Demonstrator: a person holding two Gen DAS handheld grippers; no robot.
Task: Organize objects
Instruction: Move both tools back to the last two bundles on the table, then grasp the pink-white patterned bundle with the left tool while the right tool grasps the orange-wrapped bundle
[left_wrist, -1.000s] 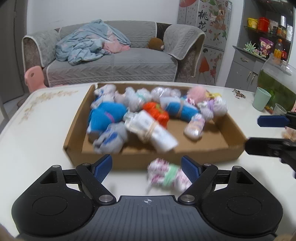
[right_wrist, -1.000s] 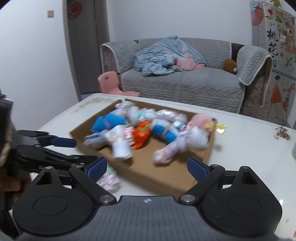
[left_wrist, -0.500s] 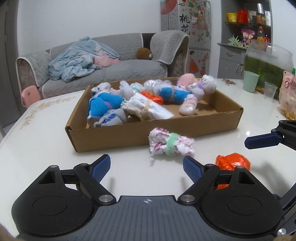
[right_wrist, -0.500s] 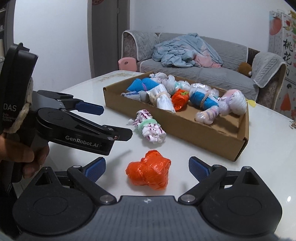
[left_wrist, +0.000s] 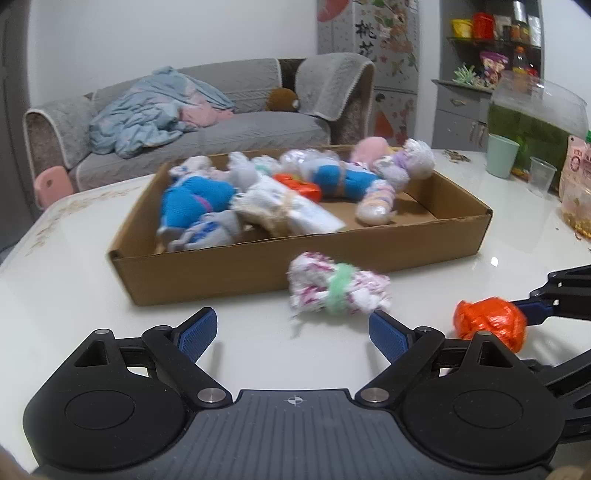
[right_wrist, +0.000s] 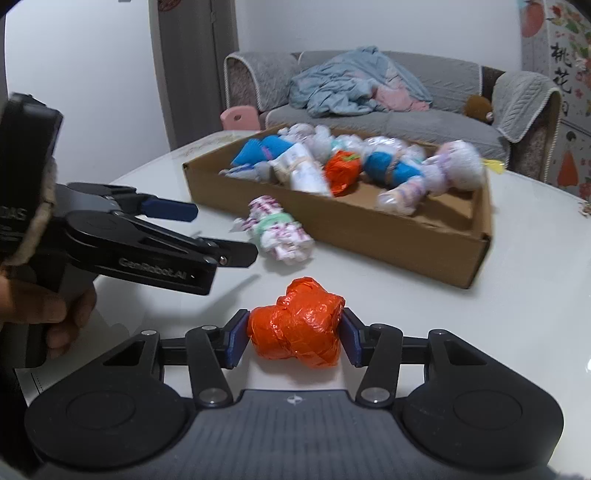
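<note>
My right gripper (right_wrist: 292, 338) is shut on an orange plastic-wrapped bundle (right_wrist: 295, 325), low over the white table; the bundle also shows in the left wrist view (left_wrist: 489, 325). My left gripper (left_wrist: 291, 332) is open and empty, just short of a white-and-pink bundle with a green band (left_wrist: 338, 288) that lies on the table in front of a cardboard tray (left_wrist: 258, 266). The tray holds several wrapped bundles, blue, white, orange and pink. In the right wrist view the left gripper (right_wrist: 207, 236) sits to the left, near the banded bundle (right_wrist: 275, 229).
A green cup (left_wrist: 501, 156), a clear cup (left_wrist: 541, 179) and a snack bag (left_wrist: 576, 192) stand on the table at the far right. A grey sofa (left_wrist: 221, 129) lies behind the table. A pink chair (left_wrist: 51, 184) stands at the left.
My right gripper has closed on the orange bundle, which lay free between its open fingers half a second ago. The left gripper has moved closer to the banded bundle.
</note>
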